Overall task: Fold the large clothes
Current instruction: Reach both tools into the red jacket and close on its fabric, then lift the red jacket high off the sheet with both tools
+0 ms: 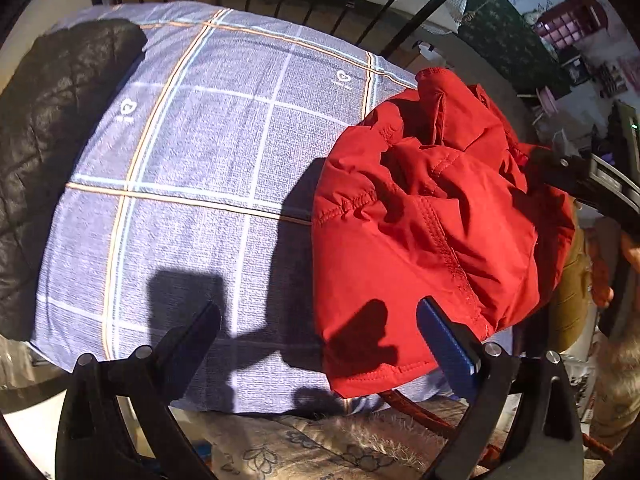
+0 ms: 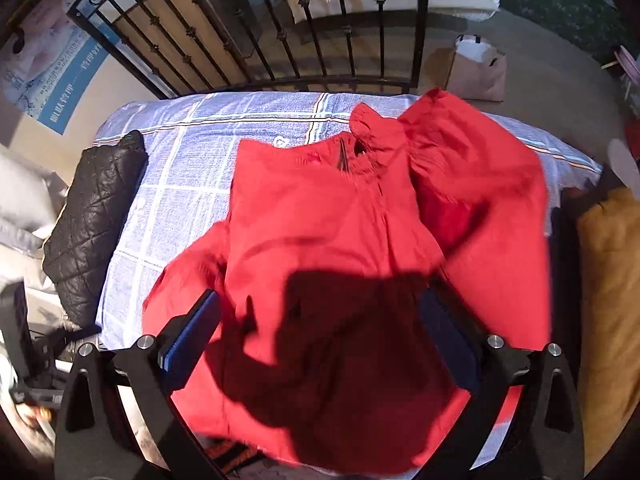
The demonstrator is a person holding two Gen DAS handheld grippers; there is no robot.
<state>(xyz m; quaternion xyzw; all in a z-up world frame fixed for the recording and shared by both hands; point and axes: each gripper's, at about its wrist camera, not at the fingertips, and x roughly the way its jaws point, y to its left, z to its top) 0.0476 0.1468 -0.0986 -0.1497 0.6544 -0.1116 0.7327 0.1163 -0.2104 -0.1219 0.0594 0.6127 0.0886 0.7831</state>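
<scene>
- Red jacket [image 2: 344,240] is lying on the checked bed cover [image 1: 208,152], toward its right half, collar [image 2: 360,152] pointing at the iron railing [image 2: 304,40]; prob. spread there so the flat cover is giving a backing for the folds
- Jacket is looking only part-flattened; in the left wrist view it's bunching up w/ seams and puckers showing; in the right wrist view one sleeve [image 2: 480,184] is lying out to the right, blurred, so its exact lie is hard to read
- Left gripper [image 1: 320,324] is hanging above the near edge, fingers spread wide, pinching nothing; right-hand pad is sitting just over the jacket's near hem [image 1: 376,376], touching or not I can't tell; seems placed to take that hem
- Right gripper [image 2: 320,320] is hovering over the jacket body, fingers also spread apart, nothing between them; its shadow is falling across the lower front; likely lined up w/ the middle so a side can be brought in
- Black quilted garment [image 2: 96,216] is sitting at the cover's left edge, apart from the red one; prob. parked there to leave working room
- Judgement: folding is at an early stage, smoothing first; puffy fabric may be springing back
</scene>
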